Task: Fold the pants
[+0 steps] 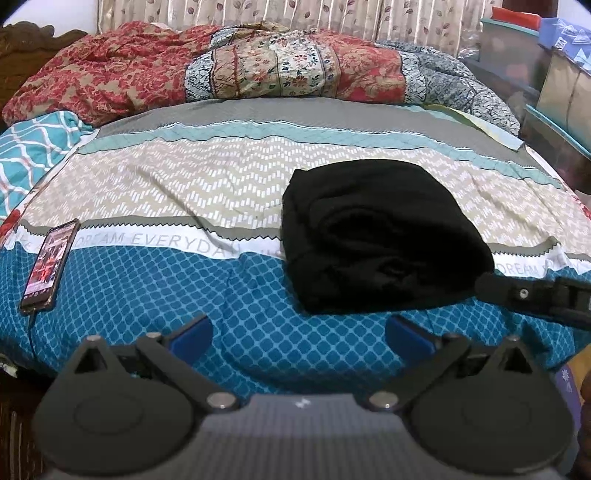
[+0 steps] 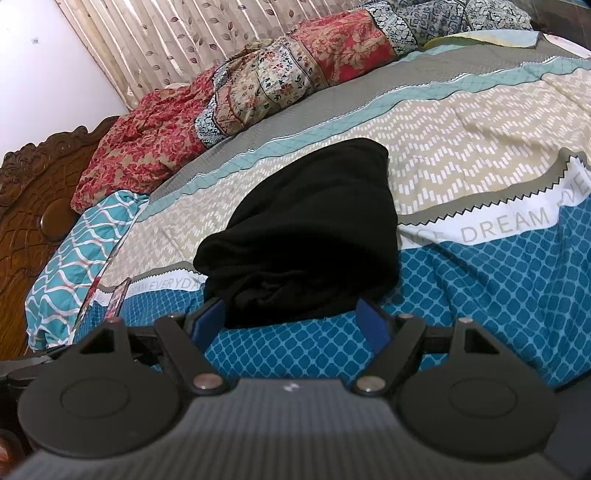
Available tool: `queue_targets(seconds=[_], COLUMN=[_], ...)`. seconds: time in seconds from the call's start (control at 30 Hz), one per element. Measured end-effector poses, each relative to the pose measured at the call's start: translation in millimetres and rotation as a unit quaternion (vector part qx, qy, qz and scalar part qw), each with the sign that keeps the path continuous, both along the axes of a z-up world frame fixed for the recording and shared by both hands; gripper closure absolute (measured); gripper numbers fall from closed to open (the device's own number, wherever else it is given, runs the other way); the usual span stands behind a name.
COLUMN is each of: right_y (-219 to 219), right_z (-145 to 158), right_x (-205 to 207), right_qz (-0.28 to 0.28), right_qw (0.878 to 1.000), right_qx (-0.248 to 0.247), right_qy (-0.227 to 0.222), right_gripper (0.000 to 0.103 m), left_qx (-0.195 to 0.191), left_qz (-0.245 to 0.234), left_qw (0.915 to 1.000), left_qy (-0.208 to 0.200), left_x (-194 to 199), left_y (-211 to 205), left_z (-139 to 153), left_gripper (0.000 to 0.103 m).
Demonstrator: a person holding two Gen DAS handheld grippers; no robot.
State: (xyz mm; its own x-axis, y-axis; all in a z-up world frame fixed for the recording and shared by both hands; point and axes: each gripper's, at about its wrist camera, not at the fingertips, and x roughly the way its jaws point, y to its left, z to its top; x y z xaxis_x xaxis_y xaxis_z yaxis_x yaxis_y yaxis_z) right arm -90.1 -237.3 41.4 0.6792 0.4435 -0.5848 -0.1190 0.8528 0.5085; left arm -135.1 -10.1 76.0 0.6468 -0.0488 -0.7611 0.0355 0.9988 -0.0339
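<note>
1. On the bed's blue diamond band, reaching up over the white lettered strip onto the beige zigzag, lie the pants (image 1: 380, 236), a compact black bundle, several layers thick and roughly squared off.
2. By the look of it the folding is nearly or wholly done: no leg trails out, and the edges are mostly gathered in. What may be left is a tidy of the near edge, where the layers look a little loose and rumpled in the right wrist view.
3. Neither gripper holds cloth. The left gripper (image 1: 299, 332) hovers over bare bedspread (image 1: 147, 192) just short of the bundle, its blue fingers (image 1: 194, 334) spread wide with nothing between them.
4. The right gripper (image 2: 291, 321) sits right at the bundle's near edge, fingers apart on either side of that edge; whether they touch the cloth I cannot tell. It is not clamped.
5. A phone (image 1: 50, 264) lies well left of the pants, screen lit, with a cable running off it.
6. Behind, a crumpled floral quilt (image 1: 221, 70) runs along the far side before the curtain (image 1: 258, 11).
7. Containers: stacked bins (image 1: 517, 33) stand off to the right of the bed; their contents are not legible.
</note>
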Motion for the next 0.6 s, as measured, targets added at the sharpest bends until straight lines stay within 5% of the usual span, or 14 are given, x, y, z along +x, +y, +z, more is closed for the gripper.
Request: queue_targets(seconds=[0.6], right_y=[1], right_z=[-5], right_x=[1], right_qz=[-0.001], right_qw=[1.0], right_qx=[0.008], right_qy=[0.012], right_gripper=[0.023], left_qx=[0.0], left_qz=[0.004], left_qw=[0.9993], left_qy=[0.036], left_x=[7], left_y=[3], left_z=[-11], left_gripper=[0.0])
